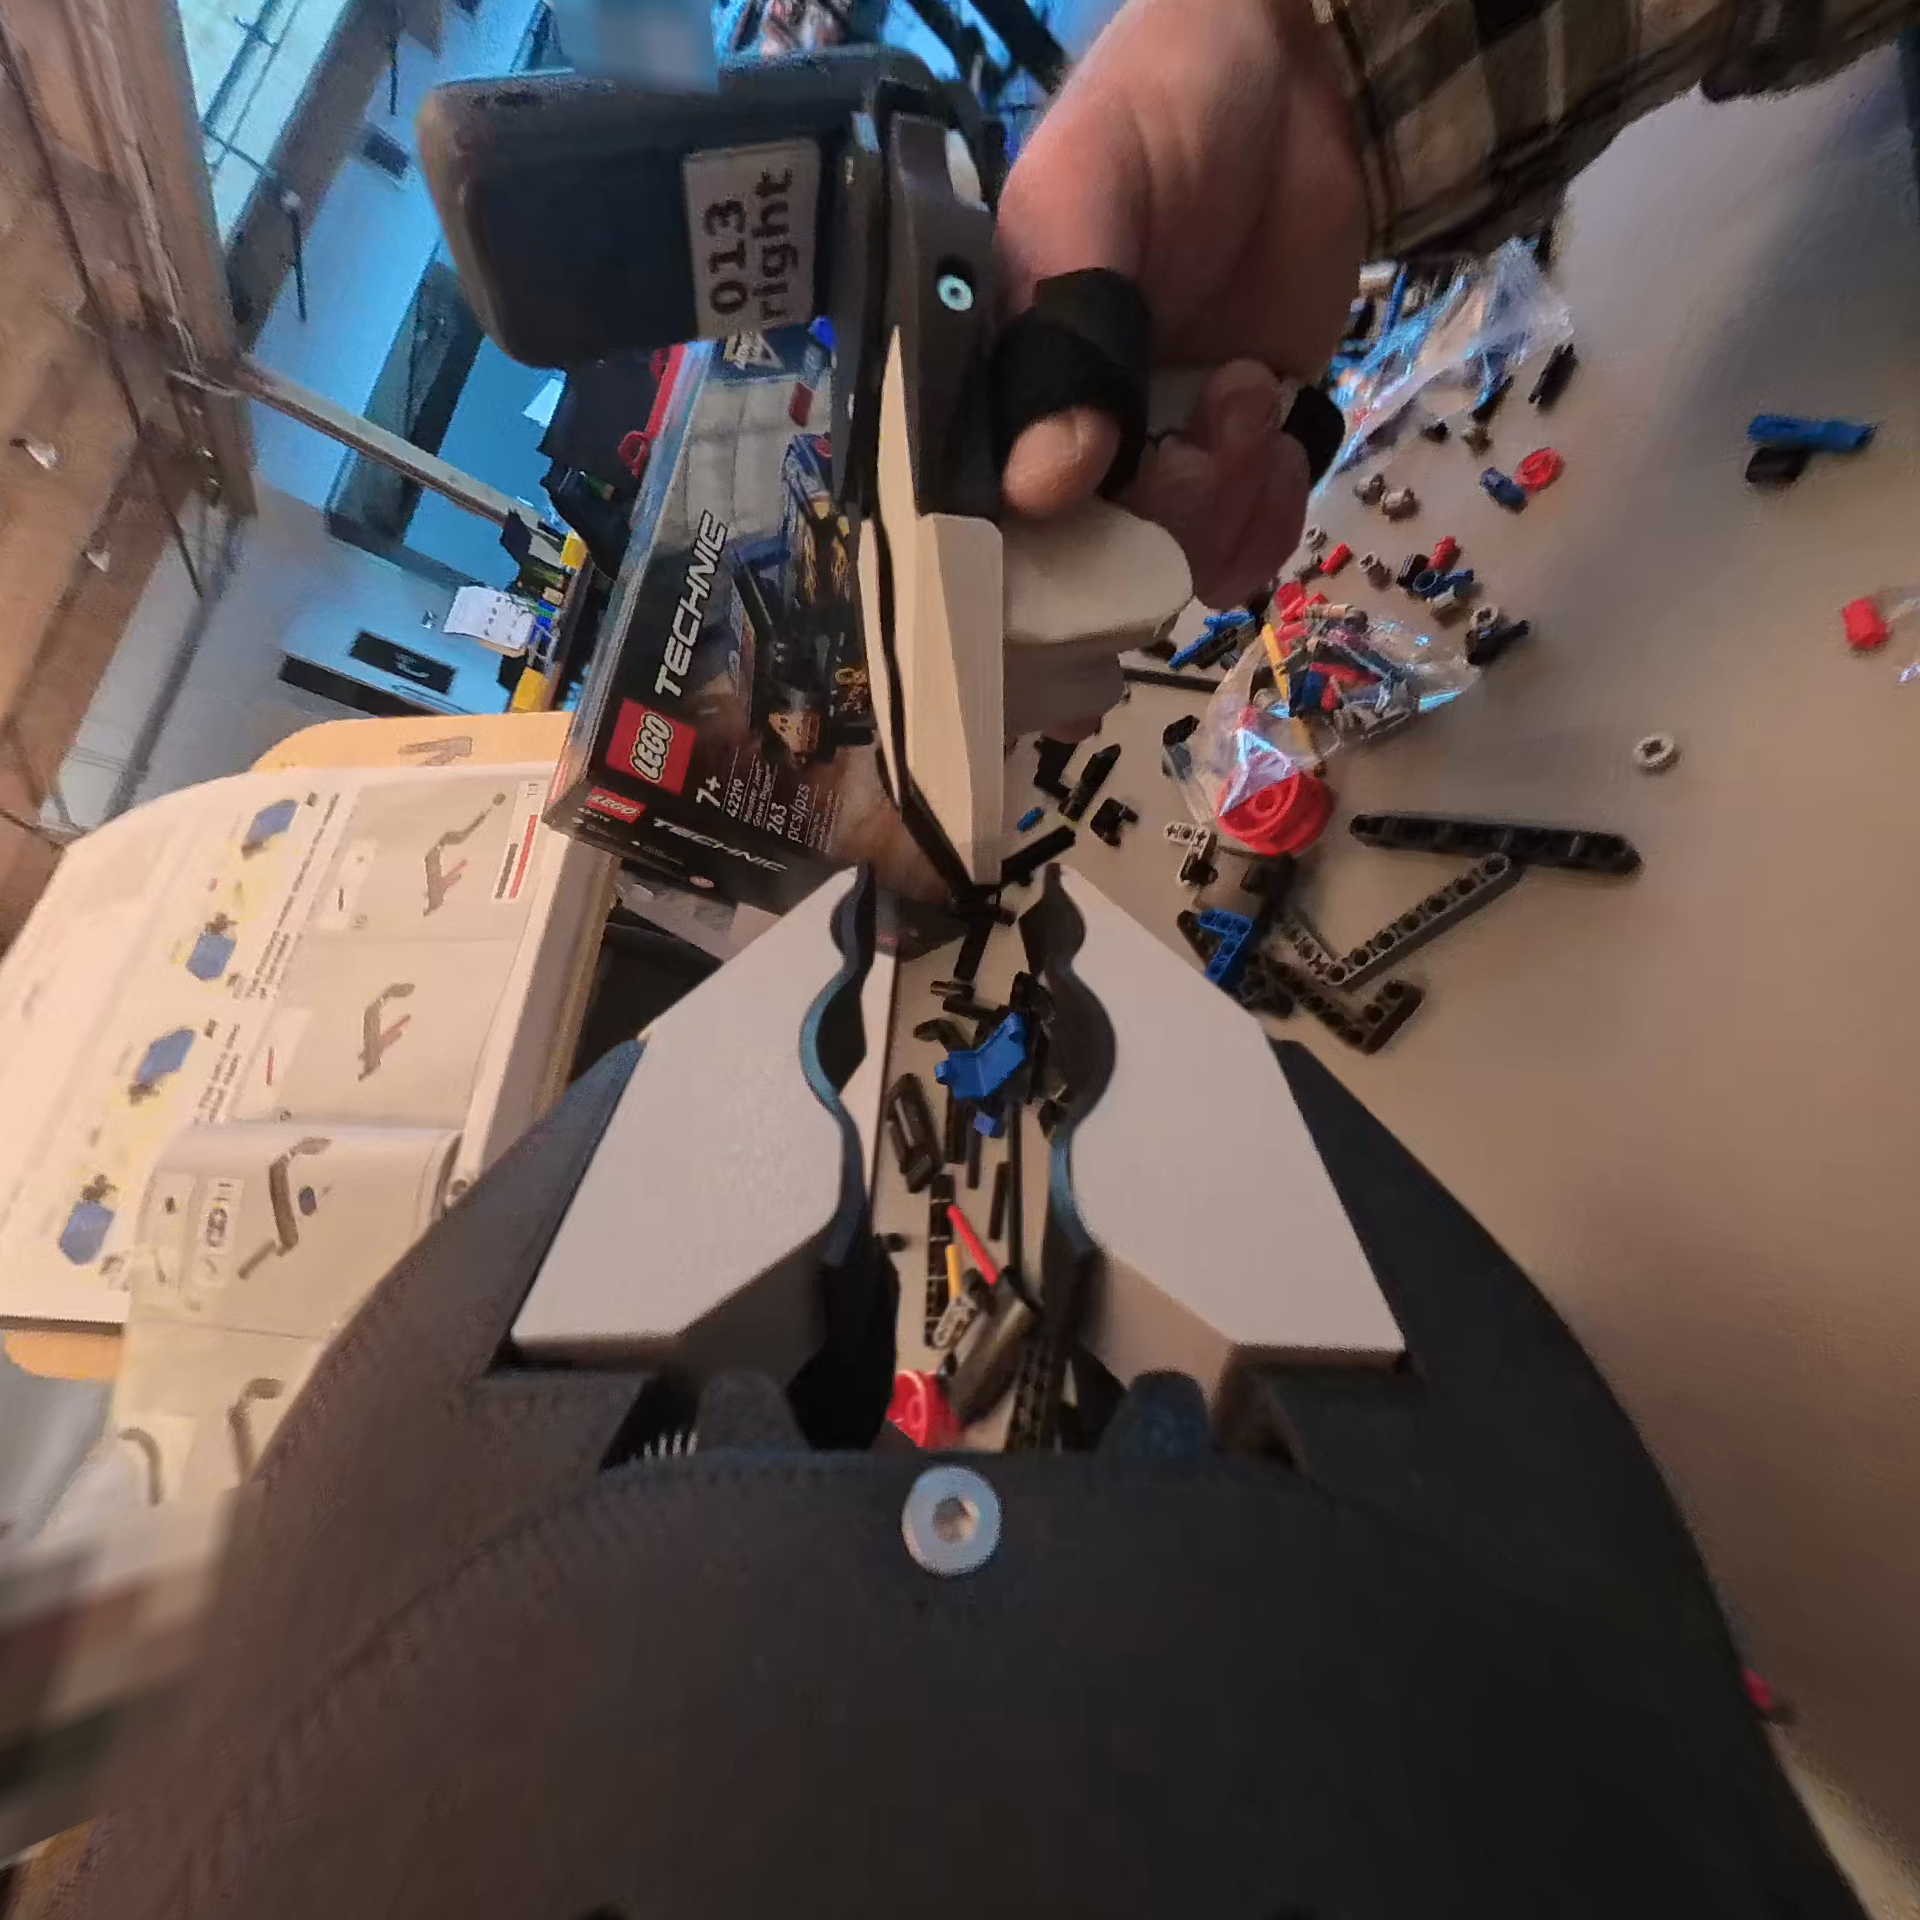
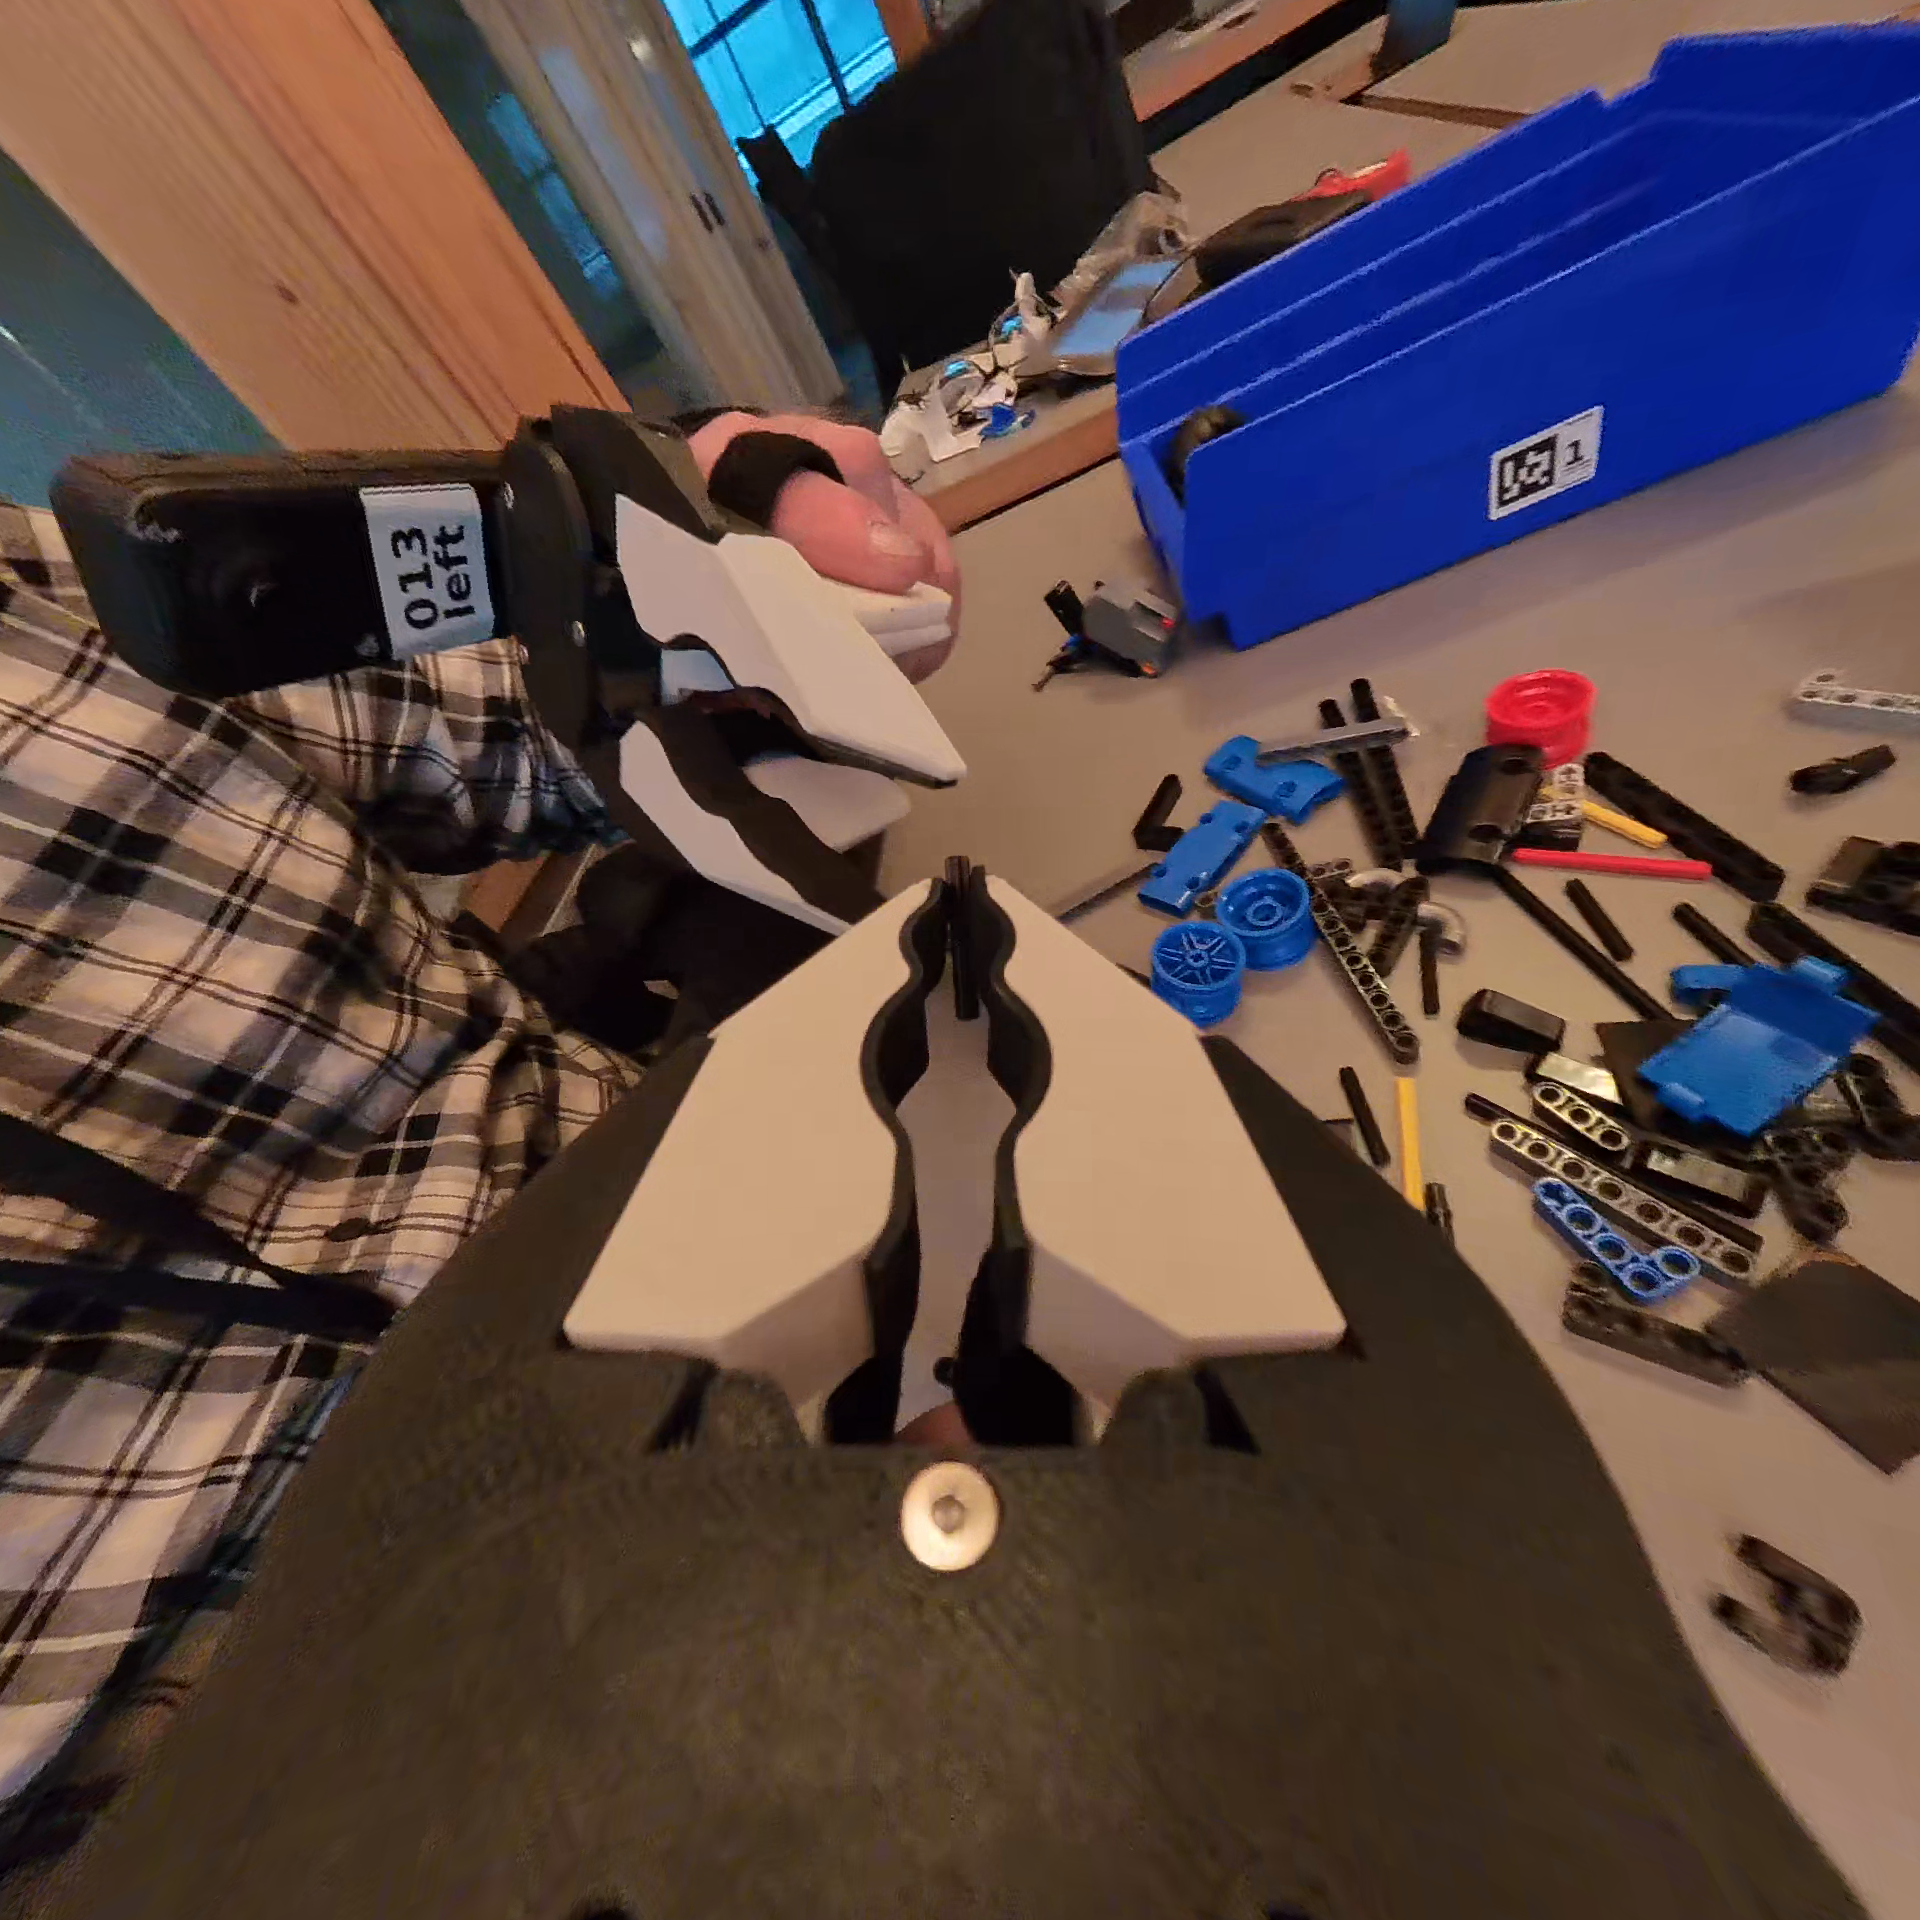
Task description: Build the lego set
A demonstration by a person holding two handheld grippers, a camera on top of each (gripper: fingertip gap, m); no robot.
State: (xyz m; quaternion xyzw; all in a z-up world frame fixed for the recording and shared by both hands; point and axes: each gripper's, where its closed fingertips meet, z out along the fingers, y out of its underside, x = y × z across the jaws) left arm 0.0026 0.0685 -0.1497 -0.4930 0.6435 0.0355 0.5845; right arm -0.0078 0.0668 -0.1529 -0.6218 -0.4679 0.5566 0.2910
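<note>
My right gripper [image 2: 961,883] is shut on a short black Lego axle [image 2: 964,951] that stands upright between its fingertips. In the left wrist view the right gripper [image 1: 977,878] comes down from above, held by a hand, and its tips with the black piece [image 1: 975,906] sit right at the mouth of my left gripper [image 1: 961,894]. My left gripper is open and nothing shows between its pads; loose black, blue and red parts lie on the grey table [image 1: 1662,1143] under it. In the right wrist view the left gripper [image 2: 914,831] hangs open just left of the axle.
A Lego box [image 1: 717,675] and an open instruction booklet [image 1: 260,987] lie at the left. A plastic bag of parts [image 1: 1340,665], a red wheel hub [image 1: 1273,810], blue rims [image 2: 1236,925] and several beams are scattered on the table. A blue bin [image 2: 1507,343] stands behind. The grippers are tip to tip, or close to it.
</note>
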